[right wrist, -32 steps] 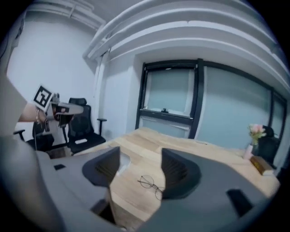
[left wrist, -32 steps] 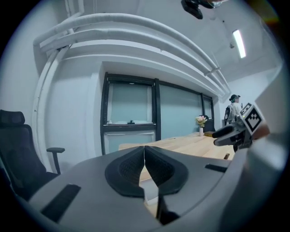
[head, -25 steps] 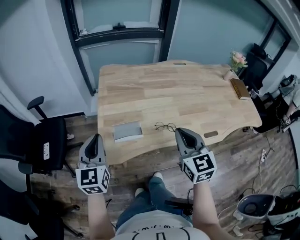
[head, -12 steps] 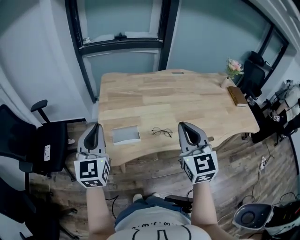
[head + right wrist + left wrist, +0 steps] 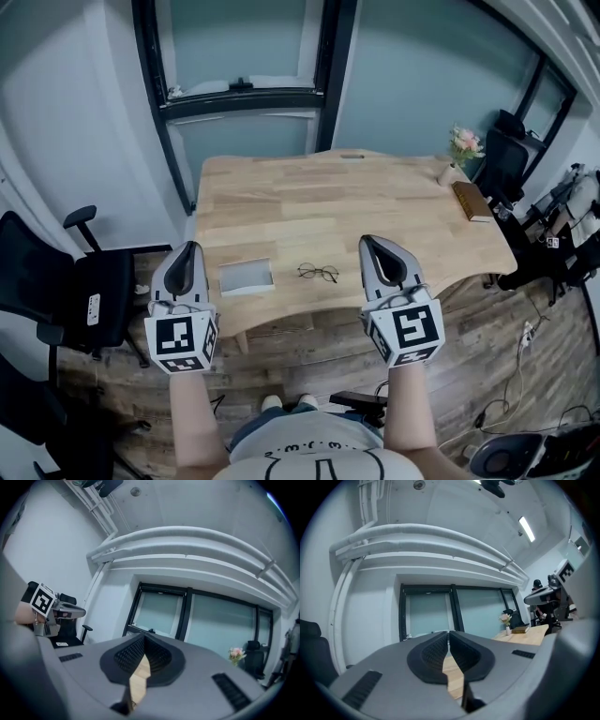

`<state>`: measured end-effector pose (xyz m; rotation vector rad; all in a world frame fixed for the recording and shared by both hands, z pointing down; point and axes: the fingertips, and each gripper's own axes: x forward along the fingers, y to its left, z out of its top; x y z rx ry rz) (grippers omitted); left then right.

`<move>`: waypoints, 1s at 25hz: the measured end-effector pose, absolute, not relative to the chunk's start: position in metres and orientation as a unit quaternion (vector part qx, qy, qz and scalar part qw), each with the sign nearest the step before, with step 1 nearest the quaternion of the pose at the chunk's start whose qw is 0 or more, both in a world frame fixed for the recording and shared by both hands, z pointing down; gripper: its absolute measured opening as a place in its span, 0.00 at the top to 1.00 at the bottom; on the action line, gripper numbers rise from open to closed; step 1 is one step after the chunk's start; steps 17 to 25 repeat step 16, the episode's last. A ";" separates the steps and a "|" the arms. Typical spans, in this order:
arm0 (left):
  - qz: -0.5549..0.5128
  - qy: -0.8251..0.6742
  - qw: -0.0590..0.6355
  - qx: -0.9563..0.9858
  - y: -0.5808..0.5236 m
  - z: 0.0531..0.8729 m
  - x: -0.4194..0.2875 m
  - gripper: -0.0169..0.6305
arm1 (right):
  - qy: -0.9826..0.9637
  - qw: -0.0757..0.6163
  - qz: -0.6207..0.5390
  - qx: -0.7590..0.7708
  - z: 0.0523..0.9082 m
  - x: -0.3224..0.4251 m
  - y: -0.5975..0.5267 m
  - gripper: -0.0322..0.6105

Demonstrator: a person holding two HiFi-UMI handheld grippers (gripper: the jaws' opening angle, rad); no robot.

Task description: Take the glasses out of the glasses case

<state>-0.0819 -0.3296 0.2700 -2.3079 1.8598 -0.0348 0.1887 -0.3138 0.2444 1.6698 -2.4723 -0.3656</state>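
In the head view, a flat grey glasses case lies near the front edge of the wooden table. Thin-rimmed glasses lie on the wood just right of the case, apart from it. My left gripper hangs level at the table's front left corner, left of the case. It is shut with nothing in it. My right gripper hovers right of the glasses, also shut and holding nothing. Neither gripper touches the case or the glasses.
A black office chair stands left of the table. At the table's far right sit a brown book and a small flower vase. Dark window frames rise behind the table. Cables and gear lie on the floor at right.
Both grippers have risen and now stand higher against the table's front edge. The case and the glasses have kept their places on the table.
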 end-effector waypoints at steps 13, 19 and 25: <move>0.001 0.628 0.113 -0.770 -0.323 0.238 -0.080 0.95 | -0.806 0.048 -0.146 0.572 0.220 0.196 -0.313 0.94; -0.002 0.628 0.114 -0.770 -0.323 0.238 -0.079 0.95 | -0.805 0.052 -0.147 0.572 0.221 0.197 -0.312 0.94; -0.002 0.628 0.114 -0.770 -0.323 0.238 -0.079 0.95 | -0.805 0.052 -0.147 0.572 0.221 0.197 -0.312 0.94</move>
